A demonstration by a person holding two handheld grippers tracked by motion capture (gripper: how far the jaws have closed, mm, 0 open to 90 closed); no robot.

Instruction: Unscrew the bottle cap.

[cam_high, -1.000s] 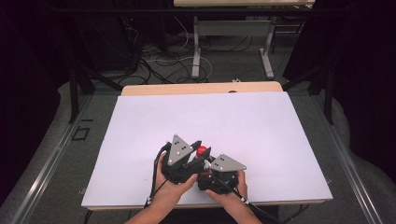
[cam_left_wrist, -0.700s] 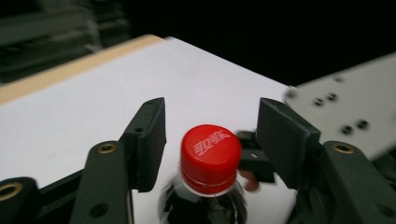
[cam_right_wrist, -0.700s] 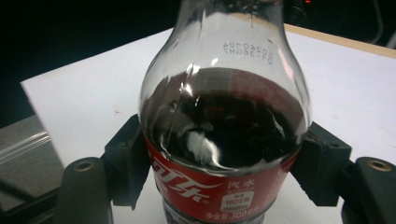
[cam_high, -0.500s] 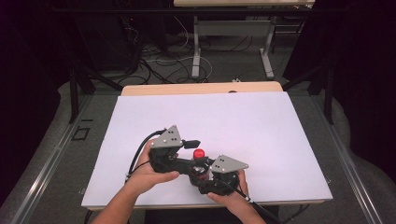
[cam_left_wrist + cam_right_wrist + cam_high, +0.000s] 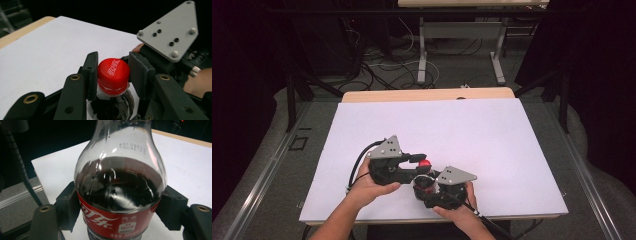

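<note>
The left gripper [image 5: 113, 75] has just been closing and clamps the red cap [image 5: 113, 72] of the cola bottle [image 5: 120, 195], whose labelled body the right gripper [image 5: 120, 212] grips.

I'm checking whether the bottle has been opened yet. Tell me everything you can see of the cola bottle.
The cola bottle is small, of clear plastic, partly filled with dark drink, with a red label bearing white script. Its ribbed red cap is still on. The right gripper is clamped on its labelled body, and the left gripper is shut on the cap. It is near the front edge of the white table.
</note>
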